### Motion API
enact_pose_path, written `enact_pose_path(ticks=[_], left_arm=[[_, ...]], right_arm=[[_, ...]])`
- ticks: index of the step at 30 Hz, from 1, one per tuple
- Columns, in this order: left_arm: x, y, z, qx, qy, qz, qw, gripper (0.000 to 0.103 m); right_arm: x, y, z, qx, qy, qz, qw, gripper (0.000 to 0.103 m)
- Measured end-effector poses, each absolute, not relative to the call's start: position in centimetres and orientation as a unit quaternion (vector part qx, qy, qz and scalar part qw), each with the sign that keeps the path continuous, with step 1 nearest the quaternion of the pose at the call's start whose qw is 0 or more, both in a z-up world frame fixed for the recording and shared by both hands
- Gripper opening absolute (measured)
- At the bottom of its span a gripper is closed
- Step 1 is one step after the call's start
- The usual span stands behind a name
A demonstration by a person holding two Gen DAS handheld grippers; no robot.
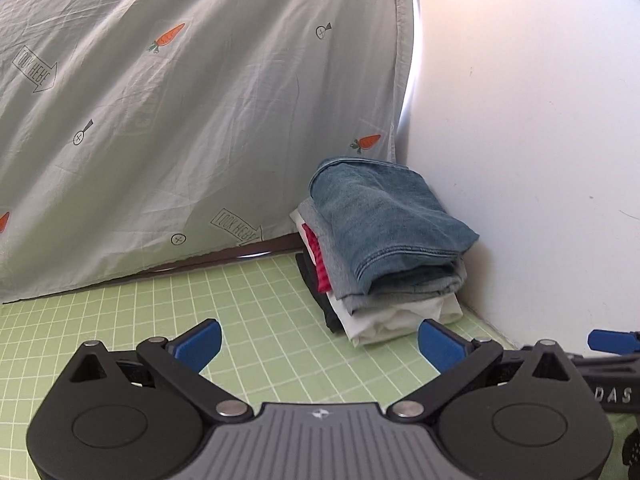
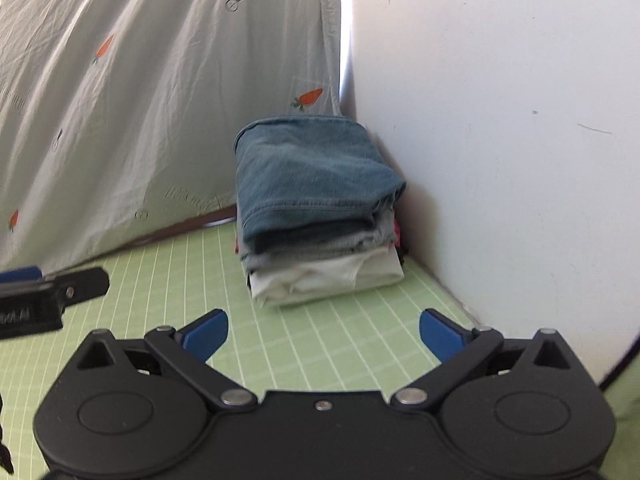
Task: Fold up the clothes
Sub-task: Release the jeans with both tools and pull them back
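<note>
A stack of folded clothes [image 1: 384,248] sits in the far right corner of the green grid mat [image 1: 248,320], against the wall. A blue denim piece [image 2: 312,176] lies on top, with grey, red and white pieces [image 2: 324,276] under it. My left gripper [image 1: 320,344] is open, short of the stack, with nothing between its blue pads. My right gripper [image 2: 324,336] is open too, just in front of the stack and empty. The right gripper's tip [image 1: 612,340] shows at the right edge of the left wrist view, and the left gripper's tip [image 2: 52,284] at the left of the right wrist view.
A pale sheet [image 1: 180,120] printed with carrots and arrows hangs behind the mat. A white wall [image 2: 500,140] bounds the mat on the right. A dark strip [image 1: 240,256] runs along the mat's far edge.
</note>
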State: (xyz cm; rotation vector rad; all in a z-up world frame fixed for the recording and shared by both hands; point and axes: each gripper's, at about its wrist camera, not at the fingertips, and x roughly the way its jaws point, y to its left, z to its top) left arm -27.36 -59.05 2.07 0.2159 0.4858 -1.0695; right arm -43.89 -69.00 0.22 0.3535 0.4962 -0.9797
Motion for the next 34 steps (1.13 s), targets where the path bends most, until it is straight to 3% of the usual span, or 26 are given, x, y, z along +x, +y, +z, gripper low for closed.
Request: enact_pose_path(ticks=[17, 34], left_arm=[[-28.1, -53.5, 1.6, 0.095, 0.244, -0.524, 0.810, 0.103], [-28.8, -54.1, 1.8, 0.108, 0.241, -0.530, 0.806, 0.103]], right_arm=[[-45.5, -62.5, 0.2, 0.162, 0.257, -0.474, 0.826, 0.103], [-45.9, -62.2, 0.3, 0.160, 0.258, -0.479, 0.824, 0.103]])
